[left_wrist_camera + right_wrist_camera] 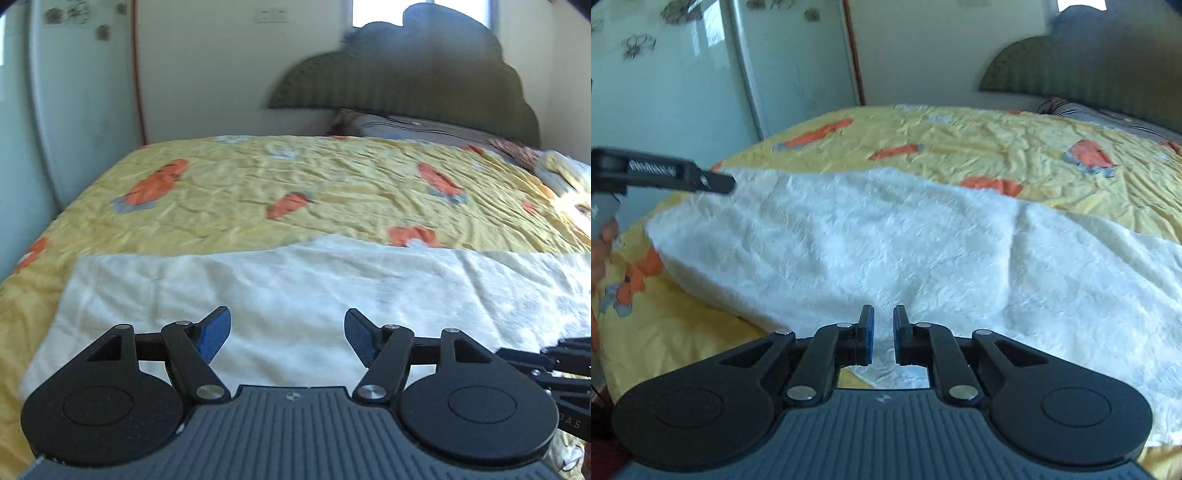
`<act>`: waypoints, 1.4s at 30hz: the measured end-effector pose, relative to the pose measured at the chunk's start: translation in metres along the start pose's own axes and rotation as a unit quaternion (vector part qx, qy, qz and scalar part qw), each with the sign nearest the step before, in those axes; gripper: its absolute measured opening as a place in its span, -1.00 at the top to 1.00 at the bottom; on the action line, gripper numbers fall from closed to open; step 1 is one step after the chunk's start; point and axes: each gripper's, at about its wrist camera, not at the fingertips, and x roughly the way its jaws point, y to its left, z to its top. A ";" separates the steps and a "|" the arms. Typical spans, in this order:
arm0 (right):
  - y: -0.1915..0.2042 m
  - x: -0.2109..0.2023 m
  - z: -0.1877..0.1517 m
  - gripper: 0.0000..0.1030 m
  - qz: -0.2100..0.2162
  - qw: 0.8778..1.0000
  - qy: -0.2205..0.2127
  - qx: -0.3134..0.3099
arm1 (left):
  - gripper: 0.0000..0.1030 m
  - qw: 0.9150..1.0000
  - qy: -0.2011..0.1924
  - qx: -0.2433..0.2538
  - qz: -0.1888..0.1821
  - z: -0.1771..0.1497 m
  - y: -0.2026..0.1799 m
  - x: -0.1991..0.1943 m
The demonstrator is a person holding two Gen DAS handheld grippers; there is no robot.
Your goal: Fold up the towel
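Observation:
A white fluffy towel (295, 288) lies spread across the near part of the bed. My left gripper (287, 332) hovers over its near edge, jaws wide apart with nothing between them. In the right wrist view the towel (886, 240) has a thick folded edge on its left side, and a ridge runs down toward my right gripper (883, 332). Its jaws stand almost together, with towel fabric at the narrow gap between the pads. The left gripper's finger (713, 182) shows side-on at the towel's far left corner.
The towel rests on a yellow quilt with orange prints (258, 192). A dark green headboard (406, 74) and grey pillow (406, 125) stand at the far end. Pale wardrobe doors (683, 92) line the left side. A hand (598, 247) holds the left gripper.

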 end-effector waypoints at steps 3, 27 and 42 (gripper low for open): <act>-0.024 -0.003 -0.006 0.25 -0.018 0.999 0.029 0.023 | -0.72 0.997 -0.016 0.069 -0.044 -0.006 -0.049 0.017; -0.271 -0.150 -0.119 -0.06 -0.169 0.805 -0.255 0.508 | -0.72 0.979 0.047 0.166 -0.110 -0.032 -0.143 0.062; -0.215 -0.135 -0.029 0.73 -0.236 0.888 -0.241 0.312 | -0.75 0.955 0.107 -0.142 -0.238 0.015 -0.075 0.096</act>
